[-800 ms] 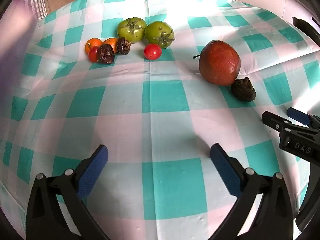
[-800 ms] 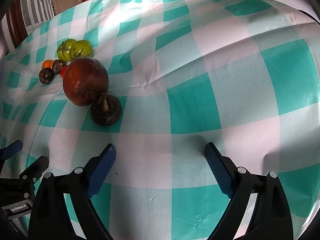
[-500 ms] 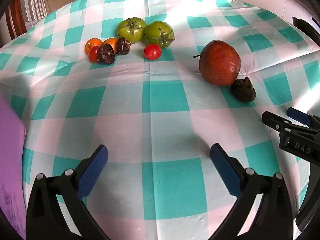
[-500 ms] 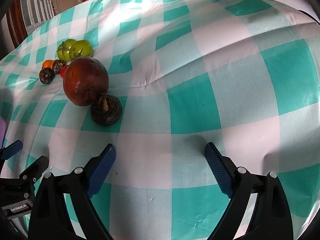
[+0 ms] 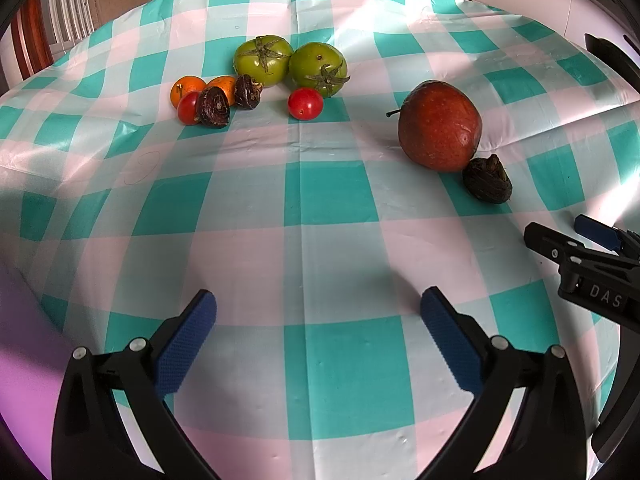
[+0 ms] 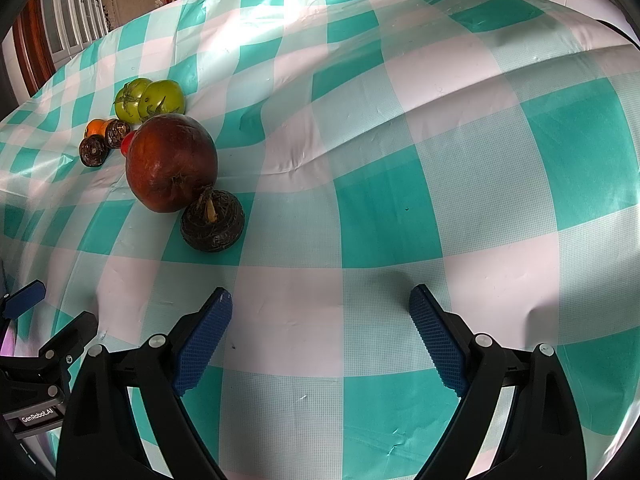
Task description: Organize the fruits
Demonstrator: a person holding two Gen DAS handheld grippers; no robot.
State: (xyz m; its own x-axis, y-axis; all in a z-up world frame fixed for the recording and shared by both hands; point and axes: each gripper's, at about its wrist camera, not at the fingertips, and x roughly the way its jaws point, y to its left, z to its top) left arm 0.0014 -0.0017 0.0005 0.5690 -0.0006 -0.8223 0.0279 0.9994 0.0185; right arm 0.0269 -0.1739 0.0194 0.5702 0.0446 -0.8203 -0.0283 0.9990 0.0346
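A big red apple (image 5: pixel 439 126) lies at the right with a dark water chestnut (image 5: pixel 487 180) touching its near side; both also show in the right wrist view, the apple (image 6: pixel 171 162) and the chestnut (image 6: pixel 212 221). Far back are two green tomatoes (image 5: pixel 263 59) (image 5: pixel 319 67), a cherry tomato (image 5: pixel 305 103), two dark chestnuts (image 5: pixel 213 107), orange fruits (image 5: pixel 186 88) and another red one (image 5: pixel 187 107). My left gripper (image 5: pixel 318 310) is open and empty near the table's front. My right gripper (image 6: pixel 320 306) is open and empty, near the chestnut.
The table wears a teal and white checked cloth (image 5: pixel 328 196) with creases. The right gripper's fingers (image 5: pixel 560 248) show at the right edge of the left wrist view. A purple blur (image 5: pixel 24 340) fills the lower left. Cabinets (image 6: pixel 68 12) stand beyond the table.
Both grippers and all fruit hold still. Only the purple blur at the left edge of the left wrist view has shifted downward.
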